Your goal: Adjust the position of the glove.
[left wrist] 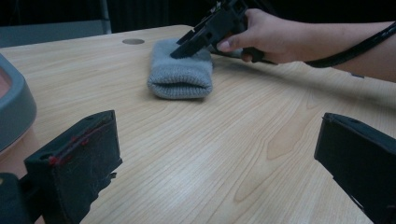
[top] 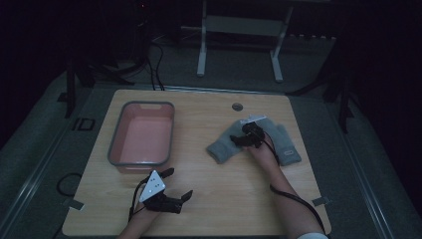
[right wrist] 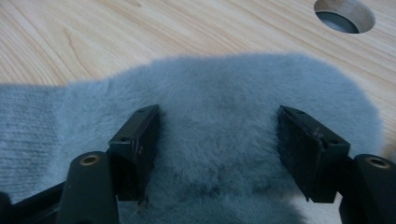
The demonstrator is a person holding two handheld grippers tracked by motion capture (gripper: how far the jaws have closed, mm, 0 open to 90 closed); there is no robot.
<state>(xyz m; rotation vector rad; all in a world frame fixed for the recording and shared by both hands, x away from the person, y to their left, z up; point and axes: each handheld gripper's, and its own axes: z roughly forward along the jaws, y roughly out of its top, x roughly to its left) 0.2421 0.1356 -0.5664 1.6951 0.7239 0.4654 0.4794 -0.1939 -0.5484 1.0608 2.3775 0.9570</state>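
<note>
Wooden table (top: 224,194): basin (top: 115,144) beside glove (top: 224,144)

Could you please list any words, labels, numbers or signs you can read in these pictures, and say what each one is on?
"ID": pale marking on the dark floor mat left of the wooden table, as best it reads in the dim high view.
Small pale tag on the right-hand grey mitten: too small and blurred to read.
No text shows on the grey tub, the left gripper or the right gripper.
</note>
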